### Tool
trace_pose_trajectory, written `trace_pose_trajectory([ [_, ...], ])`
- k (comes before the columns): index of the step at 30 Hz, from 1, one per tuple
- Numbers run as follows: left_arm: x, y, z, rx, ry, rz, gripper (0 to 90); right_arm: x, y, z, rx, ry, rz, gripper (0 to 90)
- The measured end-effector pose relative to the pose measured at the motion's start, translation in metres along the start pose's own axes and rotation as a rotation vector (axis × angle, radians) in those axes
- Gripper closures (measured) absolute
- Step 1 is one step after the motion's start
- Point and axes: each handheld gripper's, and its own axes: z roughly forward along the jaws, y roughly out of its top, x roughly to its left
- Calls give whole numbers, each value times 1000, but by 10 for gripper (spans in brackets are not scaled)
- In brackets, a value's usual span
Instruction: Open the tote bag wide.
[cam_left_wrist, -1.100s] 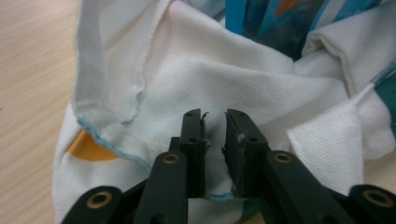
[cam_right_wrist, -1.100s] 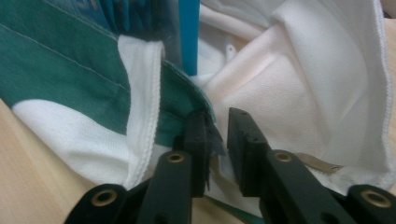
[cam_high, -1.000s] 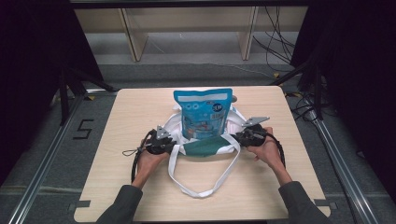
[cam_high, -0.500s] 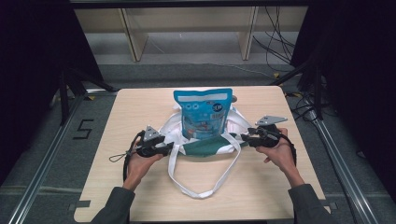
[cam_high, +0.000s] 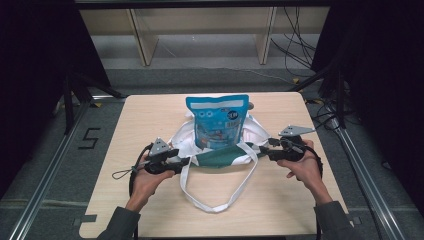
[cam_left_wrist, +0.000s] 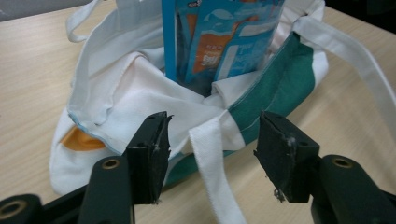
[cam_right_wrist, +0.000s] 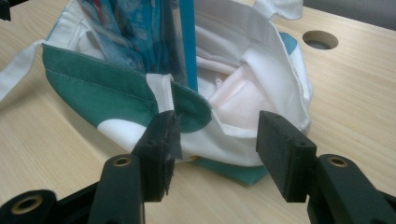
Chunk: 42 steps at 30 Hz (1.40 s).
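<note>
Tote bag (cam_high: 220, 150) with blue pouch (cam_high: 217, 120) sits between both grippers. Left gripper (cam_high: 184, 161) and right gripper (cam_high: 263, 150): jaws apart, just been opening, clamped on nothing. Bag rim just ahead of each, strap (cam_left_wrist: 212, 158) between the left jaws.

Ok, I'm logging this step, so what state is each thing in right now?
Blue pouch: upright, standing in the bag's mouth.
Tote bag: slumped on the table, mouth open around the pouch.
Handle strap: slack, looped flat on the table.
Left hand-held gripper: jaws have just been opening; open, strap between them, unpinched.
Right hand-held gripper: jaws have just been opening; open, at the bag's rim.
</note>
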Motion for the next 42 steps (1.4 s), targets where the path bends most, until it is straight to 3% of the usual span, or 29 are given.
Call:
trace_pose_trajectory([
  [2, -3, -4, -2, 5, 2, 12, 424, 0, -1, -5, -4, 10, -18, 473],
  [7, -8, -7, -3, 10, 6, 24, 414, 2, -5, -7, -2, -1, -2, 462],
  [8, -10, -7, -3, 11, 5, 25, 410, 1, -5, -8, 2, -6, -21, 462],
  [9, -10, -7, -5, 24, 6, 43, 407, 0, -6, -9, 12, -2, -16, 461],
  [10, -12, -8, -4, 12, 3, 34, 403, 2, -8, -9, 6, -14, 8, 460],
  [12, -14, -10, -4, 10, -2, 28, 392, -1, -10, -10, 6, -16, -10, 457],
  [15, -16, -12, -8, 36, 1, 55, 380, -2, -13, -12, 8, -15, -1, 451],
  [16, -18, -13, -7, 19, -4, 38, 379, -1, -14, -13, 10, -15, 10, 448],
  [18, -19, -14, -9, 22, -10, 42, 378, -2, -15, -14, 14, -16, -8, 437],
  [22, -20, -17, -12, 35, -16, 54, 354, 1, -19, -17, -2, -21, 1, 429],
  [23, -21, -18, -11, 17, -23, 33, 354, 1, -19, -17, -2, -21, 1, 429],
  [26, -21, -21, -13, 15, -23, 35, 343, 4, -21, -16, -3, -15, 1, 422],
  [27, -20, -21, -15, 35, -15, 45, 341, 4, -22, -16, 6, -10, -3, 422],
  [30, -19, -25, -14, 34, -7, 26, 335, 6, -25, -12, 20, -2, -12, 412],
  [31, -18, -25, -16, 43, -7, 42, 330, 5, -26, -12, 18, -5, -33, 410],
  [35, -22, -29, -20, 26, -2, 4, 318, 9, -28, -13, 23, 14, -30, 374],
  [36, -22, -33, -23, 19, -15, -13, 312, 13, -29, -14, 37, 25, -10, 368],
  [38, -24, -36, -23, 21, -14, -31, 310, 11, -30, -15, 43, 27, -30, 360],
  [40, -25, -41, -23, 40, -6, -9, 307, 13, -33, -16, 48, 23, -14, 348],
  [42, -25, -45, -23, 56, 0, 13, 299, 12, -35, -16, 52, 17, -31, 344],
])
